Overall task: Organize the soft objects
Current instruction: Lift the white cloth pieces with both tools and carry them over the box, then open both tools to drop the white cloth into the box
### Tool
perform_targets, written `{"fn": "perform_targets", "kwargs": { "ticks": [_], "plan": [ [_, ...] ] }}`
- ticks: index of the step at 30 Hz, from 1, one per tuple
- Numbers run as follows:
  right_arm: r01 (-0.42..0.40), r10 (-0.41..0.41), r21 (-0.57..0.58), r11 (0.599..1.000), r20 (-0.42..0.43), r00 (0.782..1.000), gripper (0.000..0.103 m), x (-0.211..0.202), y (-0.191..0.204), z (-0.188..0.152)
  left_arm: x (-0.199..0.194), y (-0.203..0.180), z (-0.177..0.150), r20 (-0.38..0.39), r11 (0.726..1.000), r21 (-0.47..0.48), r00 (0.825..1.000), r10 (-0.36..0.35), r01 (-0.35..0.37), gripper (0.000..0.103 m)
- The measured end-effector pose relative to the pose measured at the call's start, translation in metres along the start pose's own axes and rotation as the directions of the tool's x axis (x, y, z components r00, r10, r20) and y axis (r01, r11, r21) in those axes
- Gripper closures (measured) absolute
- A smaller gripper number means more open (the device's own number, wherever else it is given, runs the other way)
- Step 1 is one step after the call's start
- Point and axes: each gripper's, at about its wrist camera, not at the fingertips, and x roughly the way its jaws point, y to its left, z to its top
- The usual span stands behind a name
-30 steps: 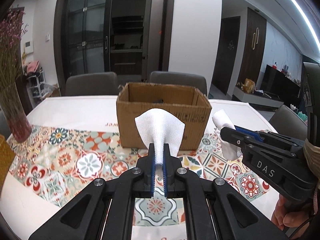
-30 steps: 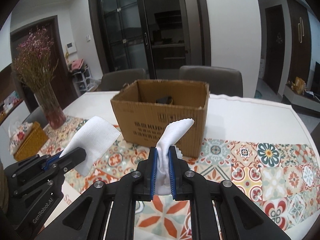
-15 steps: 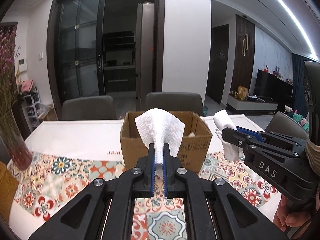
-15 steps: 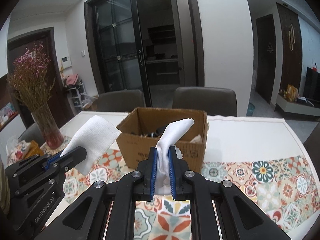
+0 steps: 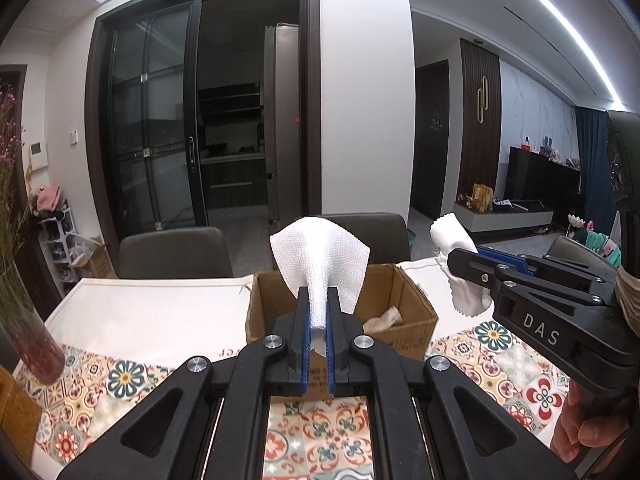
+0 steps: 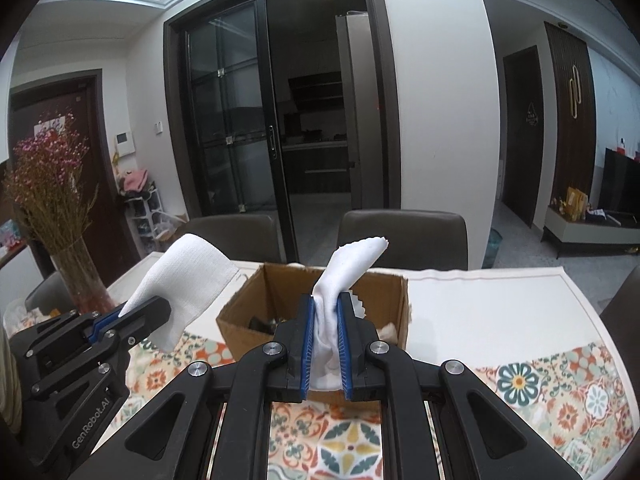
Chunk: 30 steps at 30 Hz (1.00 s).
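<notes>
A white waffle-textured cloth (image 5: 320, 268) is pinched between the blue pads of the left hand-held gripper (image 5: 319, 320), its free end fanned out above the fingertips. Straight ahead of this hand-held gripper and lower down, an open cardboard box (image 5: 416, 320) is seen on the worktop (image 5: 152, 312); a crumpled pale cloth (image 5: 382, 317) lies inside it, near the right wall. To the right, the right hand-held gripper (image 5: 460, 260) is seen side-on, marked "DAS", with a smooth white cloth (image 5: 460, 272) clamped in it.

In the right wrist view, the smooth white cloth (image 6: 340, 292) is squeezed between the 2 pads of the right hand-held gripper (image 6: 325, 320), its zigzag-edged tip curling up and to the right. The cardboard box (image 6: 236, 316) sits directly ahead and below, with dark items partly visible inside. To the left, the left hand-held gripper (image 6: 140, 312) is seen with the waffle-textured cloth (image 6: 184, 276) drooping over its tip. Both cloths are held in the air in front of the box, well apart from each other.

A patterned tile-print mat (image 6: 560, 392) covers the near part of the worktop. A glass vase of dried pink flowers (image 6: 52, 200) stands far to the left, and 2 dark chairs (image 6: 400, 236) are placed behind the box.
</notes>
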Motion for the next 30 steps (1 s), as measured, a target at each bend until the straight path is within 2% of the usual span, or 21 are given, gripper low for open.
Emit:
{"fn": "perform_targets", "kwargs": {
  "ticks": [14, 30],
  "plan": [
    [-0.011, 0.01, -0.013, 1.0, -0.007, 1.0, 0.09, 0.047, -0.006, 0.02, 0.05, 0.007, 0.012, -0.005, 0.999, 0.027, 1.0, 0.025, -0.025, 0.095],
    [-0.027, 0.03, 0.022, 0.999, -0.118, 0.993, 0.09, 0.124, -0.029, 0.009, 0.125, 0.007, 0.002, -0.14, 1.0, 0.031, 0.99, 0.005, -0.001, 0.095]
  ]
}}
